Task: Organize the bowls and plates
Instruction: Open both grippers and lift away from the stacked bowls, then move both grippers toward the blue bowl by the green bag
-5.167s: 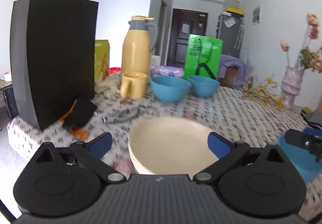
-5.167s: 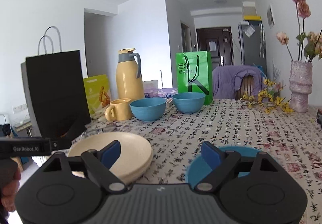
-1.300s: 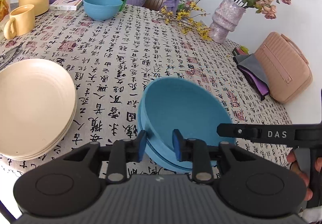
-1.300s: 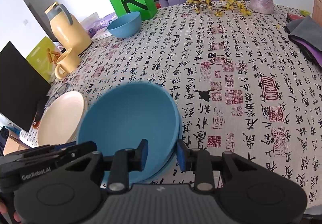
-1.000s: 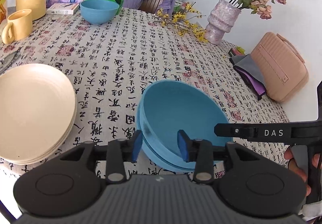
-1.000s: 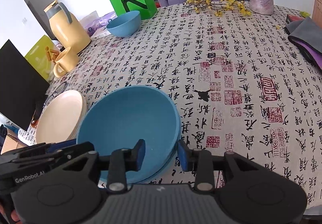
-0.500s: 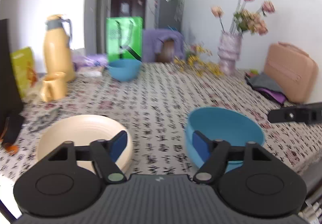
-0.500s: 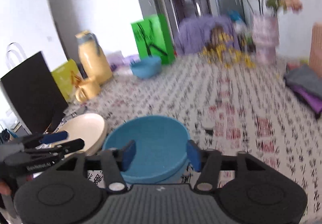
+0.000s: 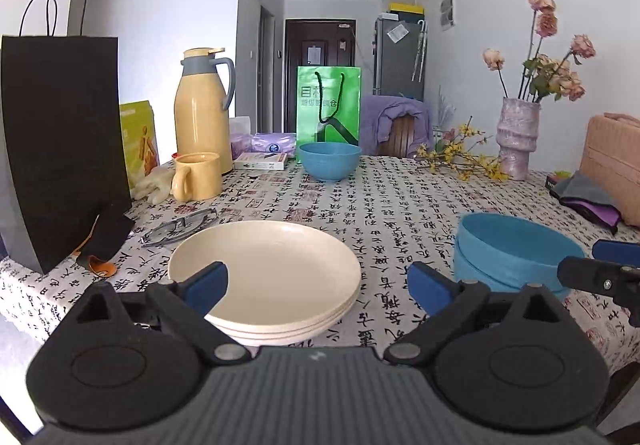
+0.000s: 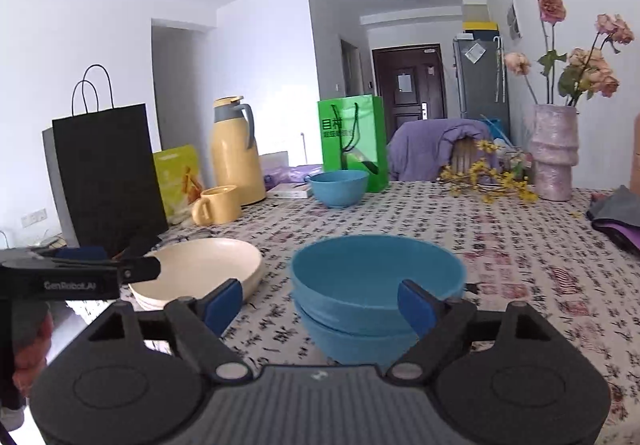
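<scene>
Left wrist view: both claws, left claw (image 9: 318, 281) and right claw (image 10: 320, 299), gape empty over the counter's (image 9: 400, 205) near edge, cream plates (image 9: 272, 269) beside stacked blue bowls (image 10: 376, 285), yellow mug (image 9: 198, 176) and lone bowl (image 9: 330, 160) behind.

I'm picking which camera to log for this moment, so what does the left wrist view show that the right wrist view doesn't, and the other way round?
Only the left wrist view shows the eyeglasses lying on the tablecloth beyond the cream plates, and the pink case at the far right. Only the right wrist view shows plainly that the near blue bowls are two, one nested in the other, and the hand holding the left gripper. Both show the plate stack, the far blue bowl, yellow mug, thermos and both grippers open.
</scene>
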`<state>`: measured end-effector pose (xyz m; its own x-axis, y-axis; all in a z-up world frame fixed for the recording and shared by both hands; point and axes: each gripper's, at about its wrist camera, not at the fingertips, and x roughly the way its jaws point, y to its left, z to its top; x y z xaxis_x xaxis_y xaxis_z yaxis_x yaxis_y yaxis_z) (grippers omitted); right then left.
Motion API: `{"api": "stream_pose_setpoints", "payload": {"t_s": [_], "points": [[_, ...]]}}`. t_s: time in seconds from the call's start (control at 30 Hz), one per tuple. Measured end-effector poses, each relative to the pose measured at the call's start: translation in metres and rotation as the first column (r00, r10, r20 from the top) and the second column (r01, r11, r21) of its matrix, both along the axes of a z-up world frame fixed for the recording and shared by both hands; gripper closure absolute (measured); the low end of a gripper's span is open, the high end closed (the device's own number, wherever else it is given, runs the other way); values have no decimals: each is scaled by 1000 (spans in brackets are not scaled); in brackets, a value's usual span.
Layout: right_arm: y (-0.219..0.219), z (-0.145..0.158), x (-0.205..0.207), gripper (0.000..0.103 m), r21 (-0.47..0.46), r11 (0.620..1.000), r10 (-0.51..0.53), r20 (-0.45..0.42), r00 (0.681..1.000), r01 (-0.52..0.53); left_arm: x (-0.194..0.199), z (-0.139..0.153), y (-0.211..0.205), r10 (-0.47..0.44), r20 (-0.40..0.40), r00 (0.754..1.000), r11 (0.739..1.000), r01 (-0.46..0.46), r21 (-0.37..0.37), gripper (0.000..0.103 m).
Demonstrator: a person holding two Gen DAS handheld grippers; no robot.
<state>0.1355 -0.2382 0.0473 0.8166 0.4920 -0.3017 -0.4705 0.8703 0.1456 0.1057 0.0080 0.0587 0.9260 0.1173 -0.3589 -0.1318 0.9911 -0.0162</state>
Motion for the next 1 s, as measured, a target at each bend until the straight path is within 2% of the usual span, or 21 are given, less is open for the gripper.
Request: {"api": "stream_pose_setpoints", "payload": {"t_s": [0.17,0.27,0.37,0.43,0.6,0.67,0.8,0.93,1.0], "points": [[12,10,21,18,-24,1000,-9,4,1000,9,20,0,13,-15,-15,1000,1000,14,-14,4],[17,28,52,18,-19,999,-38,-30,999,37,47,13,34,-62,-29,998,994,60,-87,4],[20,56,105,18,47,999,-14,-138,990,21,93,34,64,-135,-85,987,974,116,-197,4],[25,74,150,18,116,993,27,-232,972,0,131,49,81,-188,-114,976,965,162,-207,4],[54,106,269,18,192,981,90,-408,909,-11,239,77,116,-280,-186,942,950,244,-196,3],[67,108,319,18,203,979,81,-477,875,21,284,84,126,-275,-219,936,949,229,-215,3],[99,99,416,18,148,985,14,-569,822,86,375,91,140,-309,-269,912,935,240,-260,3],[129,76,498,18,100,987,-34,-620,784,122,460,76,143,-274,-338,900,948,193,-252,1],[142,61,531,21,87,986,-59,-627,777,145,497,63,145,-228,-360,905,958,142,-250,2]]}}
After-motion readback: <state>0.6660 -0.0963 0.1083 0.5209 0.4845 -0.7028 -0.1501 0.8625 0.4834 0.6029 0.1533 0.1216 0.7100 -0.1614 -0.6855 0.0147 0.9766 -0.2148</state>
